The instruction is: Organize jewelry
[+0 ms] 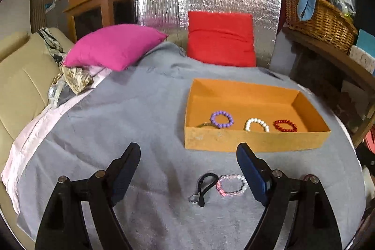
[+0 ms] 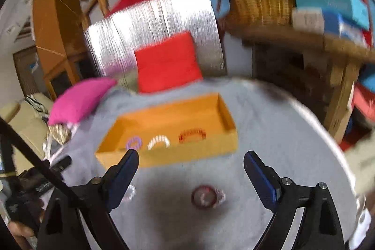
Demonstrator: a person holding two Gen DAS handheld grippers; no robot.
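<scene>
While the orange box [image 1: 255, 138] lies on the grey cloth [image 1: 121, 114] with its long axis running left to right across the left wrist view, its open top faces up and its near long wall faces the camera. Inside, close to that near wall, three bead bracelets lie flat in a row along the long axis: a purple bracelet [image 1: 221, 119] at the left, a white bracelet [image 1: 256, 125] in the middle and a red bracelet [image 1: 285, 125] at the right, each apart from the next. Something thin and dark just touches the purple one on its left, too hidden to name.

On the cloth in front of the box, a pink and clear bracelet [image 1: 231, 184] lies flat, touching a black looped cord [image 1: 205, 186] whose long axis runs toward the camera, with a small metal ring at its near end.

Hovering above these, the left gripper [image 1: 188, 151] has its jaws spread wide, holding and touching nothing; cord and bracelet lie below, between its fingers.

In the blurred right wrist view the box sits slanted, its right end farther away. The right gripper [image 2: 191, 156] also stands wide apart and empty. Below it on the cloth lies a dark red ring-shaped piece [image 2: 204, 198], and a pale bracelet [image 2: 131, 192] peeks out beside its left finger
</scene>
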